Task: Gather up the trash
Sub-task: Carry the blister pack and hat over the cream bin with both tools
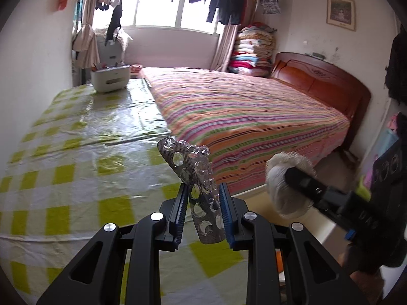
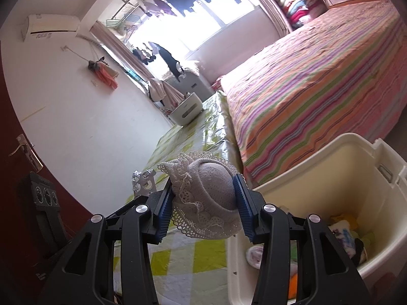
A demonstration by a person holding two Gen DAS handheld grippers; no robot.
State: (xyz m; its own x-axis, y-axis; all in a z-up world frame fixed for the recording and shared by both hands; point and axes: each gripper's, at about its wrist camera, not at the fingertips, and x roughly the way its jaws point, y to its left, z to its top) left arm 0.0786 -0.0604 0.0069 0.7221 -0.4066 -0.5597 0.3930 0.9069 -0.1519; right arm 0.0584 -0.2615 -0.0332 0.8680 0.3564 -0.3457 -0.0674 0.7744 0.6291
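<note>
Left gripper (image 1: 201, 198), bottom centre of the left wrist view, is gripping an empty pill strip (image 1: 197, 185). The strip is sticking up and leaning toward upper left, w/ its lower end hanging below the pads. Behind it, filling the left half of the frame, a table w/ a yellow-checked plastic cover (image 1: 76, 137). A white box (image 1: 110, 77) is sitting at its far end, upper left.

Right gripper (image 2: 203, 200), lower centre of the right wrist view, is clamping a grey lace-trimmed knit cap (image 2: 206, 198) by its sides; lace brim is drooping below the pads. The cap is hanging just left of a cream bin (image 2: 338, 175), which is filling the lower right corner. Some mixed items are lying at the bin's bottom, too blurry to tell apart.

Striped bed (image 1: 249, 117) is taking up the centre-right of the left wrist view.
</note>
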